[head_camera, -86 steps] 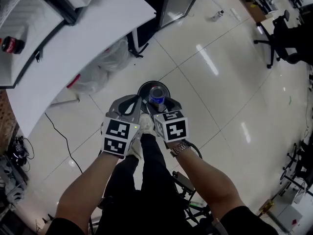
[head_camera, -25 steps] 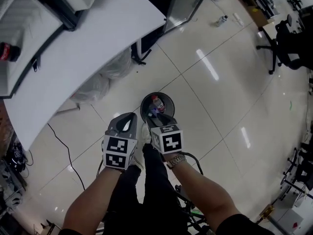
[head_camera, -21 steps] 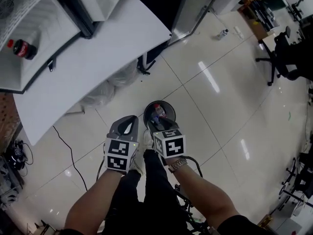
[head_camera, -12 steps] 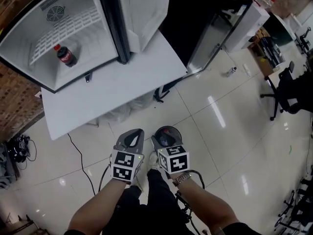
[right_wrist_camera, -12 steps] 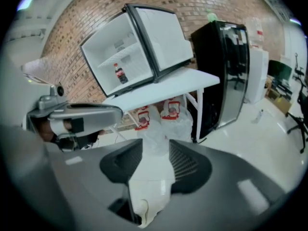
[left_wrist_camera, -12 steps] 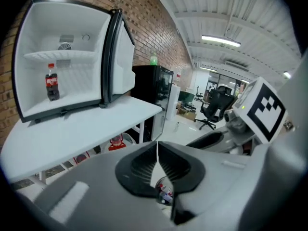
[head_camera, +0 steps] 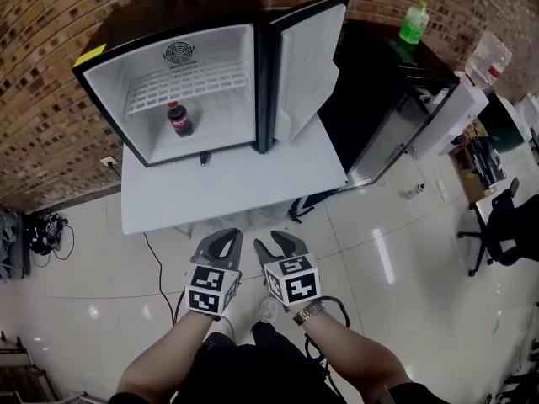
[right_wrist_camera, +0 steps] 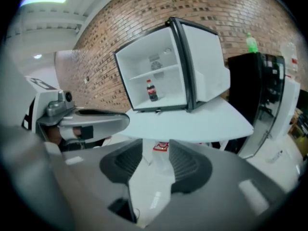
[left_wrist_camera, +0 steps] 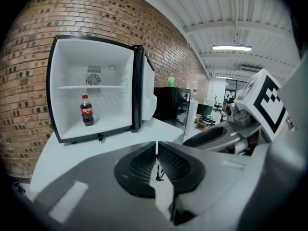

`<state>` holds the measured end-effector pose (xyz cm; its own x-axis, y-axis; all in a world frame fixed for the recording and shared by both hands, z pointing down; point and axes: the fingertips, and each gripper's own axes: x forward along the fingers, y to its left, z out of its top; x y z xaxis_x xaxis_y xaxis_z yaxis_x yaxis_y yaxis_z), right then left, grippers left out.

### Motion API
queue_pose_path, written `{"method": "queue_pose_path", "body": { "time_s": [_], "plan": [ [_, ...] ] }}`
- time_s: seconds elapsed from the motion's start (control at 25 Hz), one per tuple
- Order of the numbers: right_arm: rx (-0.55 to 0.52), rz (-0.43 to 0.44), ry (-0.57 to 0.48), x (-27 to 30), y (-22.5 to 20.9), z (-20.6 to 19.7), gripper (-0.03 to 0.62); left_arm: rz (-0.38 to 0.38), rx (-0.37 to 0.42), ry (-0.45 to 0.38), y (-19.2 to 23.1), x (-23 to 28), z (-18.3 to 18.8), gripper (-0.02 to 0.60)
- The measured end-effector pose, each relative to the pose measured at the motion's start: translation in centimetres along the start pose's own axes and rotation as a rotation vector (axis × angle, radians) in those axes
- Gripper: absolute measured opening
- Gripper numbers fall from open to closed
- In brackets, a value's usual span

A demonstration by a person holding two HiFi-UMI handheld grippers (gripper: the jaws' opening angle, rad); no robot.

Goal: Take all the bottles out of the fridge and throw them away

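A small cola bottle (head_camera: 178,118) with a red cap stands upright on the floor of the open white fridge (head_camera: 126,81); it also shows in the left gripper view (left_wrist_camera: 86,110) and the right gripper view (right_wrist_camera: 152,90). The fridge sits on a white table (head_camera: 236,194), door swung to the right. My left gripper (head_camera: 224,241) hangs in front of the table with its jaws closed together and empty (left_wrist_camera: 157,150). Beside it my right gripper (head_camera: 281,242) holds its jaws apart with nothing between them (right_wrist_camera: 156,153). Both are well short of the fridge.
A green bottle (head_camera: 413,22) stands on a black cabinet (head_camera: 379,91) right of the fridge. A clear bottle (head_camera: 418,189) lies on the tiled floor. A brick wall (head_camera: 50,74) backs the fridge. Cables (head_camera: 46,230) lie at the left.
The view has swung up from the round floor bin, where a bottle dropped from my right gripper, to the fridge. Both grippers have lifted away from the bin, which is out of sight.
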<state>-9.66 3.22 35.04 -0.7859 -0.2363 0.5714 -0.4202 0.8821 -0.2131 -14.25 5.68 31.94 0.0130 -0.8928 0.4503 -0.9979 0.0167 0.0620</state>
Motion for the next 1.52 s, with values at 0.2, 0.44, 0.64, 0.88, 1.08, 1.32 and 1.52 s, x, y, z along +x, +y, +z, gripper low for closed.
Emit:
{"method": "queue_pose_path", "body": {
  "time_s": [0.2, 0.44, 0.64, 0.88, 1.08, 1.32, 1.52],
  "plan": [
    [-0.121, 0.064, -0.031, 0.8, 2.6, 4.0, 0.171, 0.115, -0.035, -0.073, 3.5, -2.5, 2.3, 0.003],
    [-0.208, 0.106, -0.06, 2.6, 5.0, 8.1, 0.173, 0.211, -0.071, -0.141, 7.6, -5.5, 4.1, 0.005],
    [-0.246, 0.12, -0.068, 4.8, 6.8, 10.8, 0.183, 0.252, -0.095, -0.173, 11.0, -6.7, 5.0, 0.004],
    [-0.272, 0.119, -0.073, 8.5, 8.1, 14.1, 0.186, 0.26, -0.106, -0.187, 15.3, -6.2, 6.1, 0.004],
    [-0.277, 0.105, -0.073, 12.2, 8.6, 17.1, 0.186, 0.252, -0.101, -0.19, 19.2, -5.1, 7.3, 0.003],
    [-0.27, 0.083, -0.067, 17.3, 8.4, 20.7, 0.213, 0.233, -0.082, -0.188, 23.6, -3.3, 8.8, 0.004],
    [-0.255, 0.061, -0.052, 21.6, 8.0, 22.7, 0.229, 0.201, -0.065, -0.167, 26.2, -1.7, 9.2, 0.003]
  ]
}}
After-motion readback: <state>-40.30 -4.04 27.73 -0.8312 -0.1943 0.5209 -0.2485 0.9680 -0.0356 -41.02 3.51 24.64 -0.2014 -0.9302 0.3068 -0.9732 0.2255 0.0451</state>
